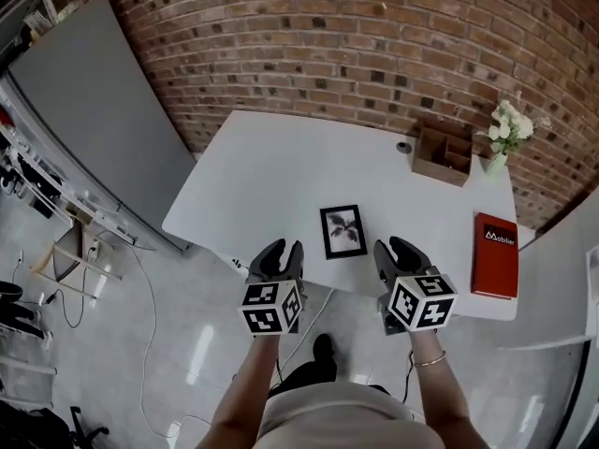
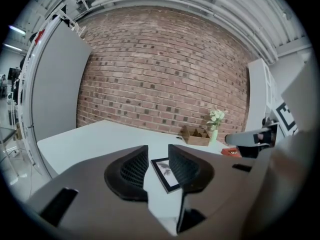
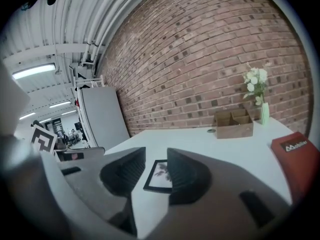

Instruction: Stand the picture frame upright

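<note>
1. The picture frame [image 1: 343, 231] lies flat on its back on the white surface [image 1: 281, 166], close to the near edge. It is not upright.
2. The frame is a small rectangle with a thin black border. Inside is a pale picture with a dark leafy sprig on it. Its long sides run roughly away from the person, turned slightly off square with the edge.
3. The left claw [image 1: 282, 255] hovers at the near edge, just left of the frame and not touching it. It is released, with a clear gap between its ribbed pads. In the left gripper view the frame [image 2: 167, 173] shows through that gap, lying further off on the surface.
4. The right claw [image 1: 395, 246] hovers just right of the frame, also apart from it. It too is released and grasps nothing. In the right gripper view the frame [image 3: 159, 176] shows flat beyond the gap.
5. Well apart from the frame, a red book [image 1: 494, 255] lies at the right edge. A wooden box [image 1: 442, 155] and a vase [image 1: 505, 134] of white flowers stand at the far right, by the brick wall [image 1: 374, 45].
</note>
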The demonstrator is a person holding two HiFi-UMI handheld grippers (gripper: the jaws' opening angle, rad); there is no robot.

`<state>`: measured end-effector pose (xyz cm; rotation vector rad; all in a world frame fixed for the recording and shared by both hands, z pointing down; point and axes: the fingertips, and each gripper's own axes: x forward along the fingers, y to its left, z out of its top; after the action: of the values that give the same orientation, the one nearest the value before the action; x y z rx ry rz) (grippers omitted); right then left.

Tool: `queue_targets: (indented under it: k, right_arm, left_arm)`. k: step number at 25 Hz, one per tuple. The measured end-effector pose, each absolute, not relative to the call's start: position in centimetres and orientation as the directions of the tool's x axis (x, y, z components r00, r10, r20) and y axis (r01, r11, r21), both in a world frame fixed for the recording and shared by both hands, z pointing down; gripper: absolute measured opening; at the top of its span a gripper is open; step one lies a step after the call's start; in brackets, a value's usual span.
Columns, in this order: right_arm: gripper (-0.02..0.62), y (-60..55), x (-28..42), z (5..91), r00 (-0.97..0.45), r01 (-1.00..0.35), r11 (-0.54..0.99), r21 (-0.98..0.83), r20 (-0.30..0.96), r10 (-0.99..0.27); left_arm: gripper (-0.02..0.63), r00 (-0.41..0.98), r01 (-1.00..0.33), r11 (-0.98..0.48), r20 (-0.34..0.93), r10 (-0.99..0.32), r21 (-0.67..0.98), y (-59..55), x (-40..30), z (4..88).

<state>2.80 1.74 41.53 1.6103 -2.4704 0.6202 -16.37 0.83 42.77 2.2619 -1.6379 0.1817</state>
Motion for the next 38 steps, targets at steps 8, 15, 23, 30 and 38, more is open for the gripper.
queue_targets:
  k: [8, 15, 23, 30, 38]
  right_arm:
    - [0.118, -1.7, 1.7, 42.9, -0.4, -0.909, 0.315, -0.273, 0.359, -0.843]
    - [0.118, -3.3, 2.2, 44.7, -0.402, -0.909, 0.308, -0.281, 0.398, -0.825]
    - [0.118, -5.8, 2.5, 46.0, -0.455, -0.887, 0.352, -0.3, 0.427, -0.781]
    - [0.118, -7.0, 2.3, 48.1, -0.484, -0.873, 0.379, -0.307, 0.461, -0.743]
    - [0.118, -7.4, 2.5, 49.8, -0.493, -0.869, 0.37, -0.329, 0.496, -0.715]
  left_arm:
    - [0.109, 0.372, -0.925, -0.322, 0.308, -0.876, 0.199, -3.7, -16.5, 43.4]
    - [0.109, 0.384, -0.921, -0.331, 0.339, -0.859, 0.203, -5.5, -16.0, 45.0]
    - [0.114, 0.353, -0.932, -0.287, 0.376, -0.857, 0.221, -7.7, -14.9, 46.2]
    - [0.115, 0.332, -0.942, -0.268, 0.426, -0.842, 0.203, -9.0, -13.7, 48.3]
    - [0.123, 0.334, -0.941, -0.244, 0.539, -0.773, 0.233, -10.0, -12.1, 52.6]
